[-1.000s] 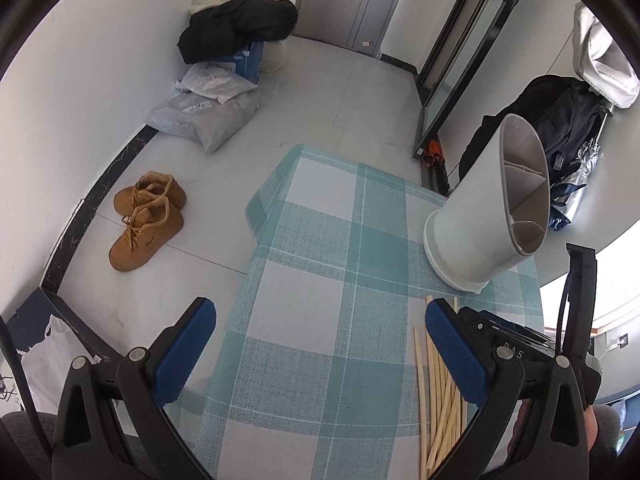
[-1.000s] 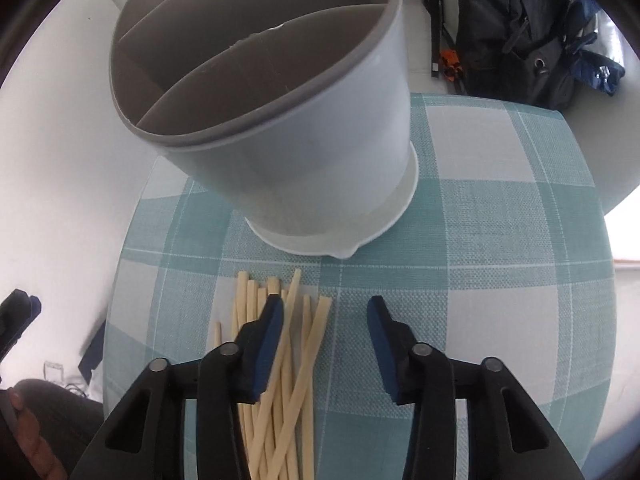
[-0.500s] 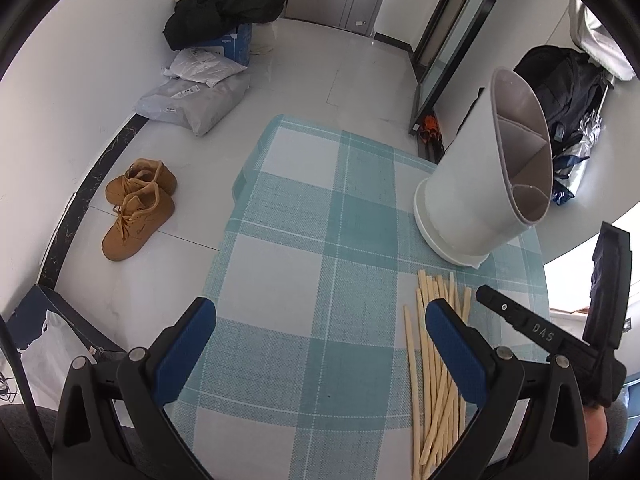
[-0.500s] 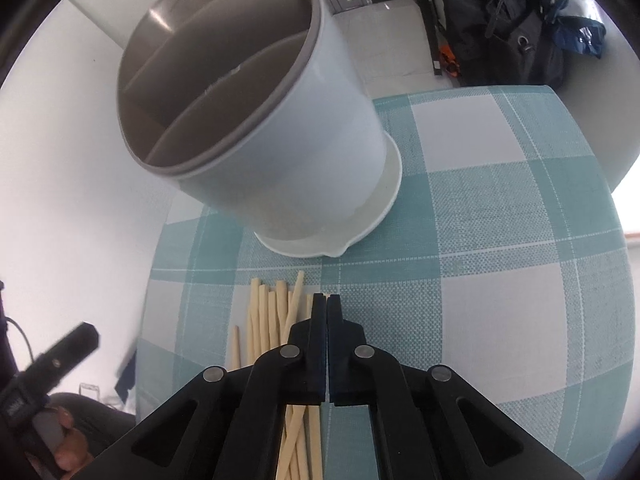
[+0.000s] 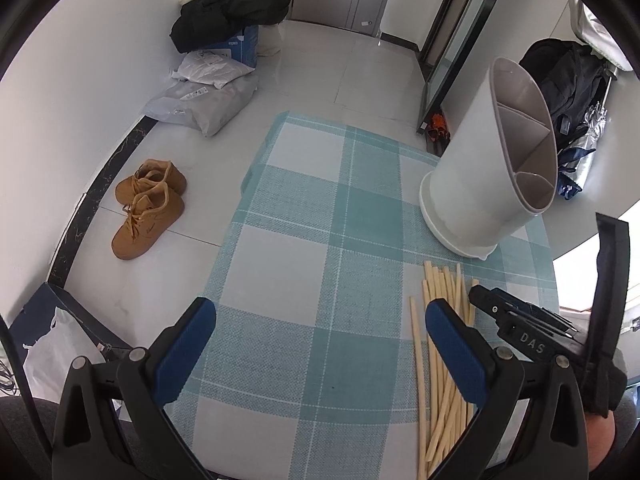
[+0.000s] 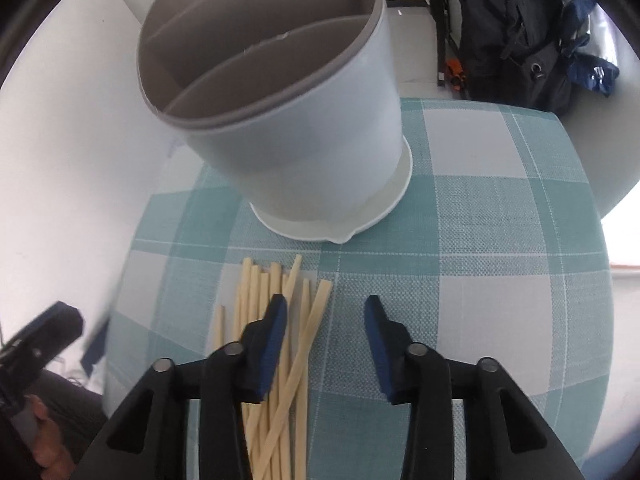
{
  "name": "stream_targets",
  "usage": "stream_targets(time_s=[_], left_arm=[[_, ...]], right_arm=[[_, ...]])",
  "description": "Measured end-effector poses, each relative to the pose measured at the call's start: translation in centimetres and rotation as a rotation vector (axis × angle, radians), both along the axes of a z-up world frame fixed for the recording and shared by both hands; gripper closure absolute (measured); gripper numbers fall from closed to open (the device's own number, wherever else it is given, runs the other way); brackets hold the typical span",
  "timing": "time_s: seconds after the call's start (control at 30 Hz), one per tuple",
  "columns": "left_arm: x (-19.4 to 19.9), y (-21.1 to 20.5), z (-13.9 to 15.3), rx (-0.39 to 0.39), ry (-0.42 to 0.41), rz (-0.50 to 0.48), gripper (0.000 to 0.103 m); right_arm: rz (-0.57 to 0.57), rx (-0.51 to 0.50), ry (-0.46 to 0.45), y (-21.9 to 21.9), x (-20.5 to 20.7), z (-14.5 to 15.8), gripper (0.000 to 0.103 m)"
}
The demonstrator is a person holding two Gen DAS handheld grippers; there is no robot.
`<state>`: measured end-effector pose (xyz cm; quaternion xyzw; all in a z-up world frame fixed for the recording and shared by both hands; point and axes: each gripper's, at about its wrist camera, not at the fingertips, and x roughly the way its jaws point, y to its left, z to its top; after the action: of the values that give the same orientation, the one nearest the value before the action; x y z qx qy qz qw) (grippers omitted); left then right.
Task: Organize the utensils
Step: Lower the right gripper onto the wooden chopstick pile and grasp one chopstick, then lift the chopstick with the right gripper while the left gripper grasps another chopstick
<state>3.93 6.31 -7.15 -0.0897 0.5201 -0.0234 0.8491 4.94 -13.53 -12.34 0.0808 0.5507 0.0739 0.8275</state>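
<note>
After snapping shut, right gripper [image 6: 326, 312] jaws reopened, apparently w/o chopsticks [image 6: 280, 344].

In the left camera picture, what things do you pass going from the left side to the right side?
White bag → tan boots → checked tablecloth → chopsticks → white holder → black backpack.

Parted right gripper [image 6: 326, 312] over chopsticks [image 6: 280, 320] (beside divided holder [image 6: 304, 152]), nothing between.
</note>
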Motion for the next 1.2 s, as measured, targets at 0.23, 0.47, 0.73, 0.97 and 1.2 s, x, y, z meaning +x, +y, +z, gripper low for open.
stream_targets(time_s=[0.23, 0.47, 0.73, 0.97, 1.2], left_arm=[[0.1, 1.4, -0.8, 0.027, 0.008, 0.018, 0.001], [0.0, 0.8, -2.0, -0.022, 0.052, 0.000, 0.001], [-0.5, -3.0, -2.7, -0.001, 0.102, -0.077, 0.001], [-0.4, -5.1, -4.3, 0.070, 0.157, -0.077, 0.012], [0.3, -6.2, -5.5, 0.135, 0.193, -0.069, 0.022]], right_arm=[[0.069, -0.108, -0.025, 2.8, -0.5, 0.3, 0.093], [-0.009, 0.035, -0.066, 0.8, -1.6, 1.8, 0.097], [-0.138, 0.255, -0.223, -5.8, -4.2, 6.8, 0.097], [-0.236, 0.328, -0.352, -7.6, -5.9, 8.9, 0.096], [-0.282, 0.320, -0.481, -9.7, -6.5, 10.7, 0.096]])
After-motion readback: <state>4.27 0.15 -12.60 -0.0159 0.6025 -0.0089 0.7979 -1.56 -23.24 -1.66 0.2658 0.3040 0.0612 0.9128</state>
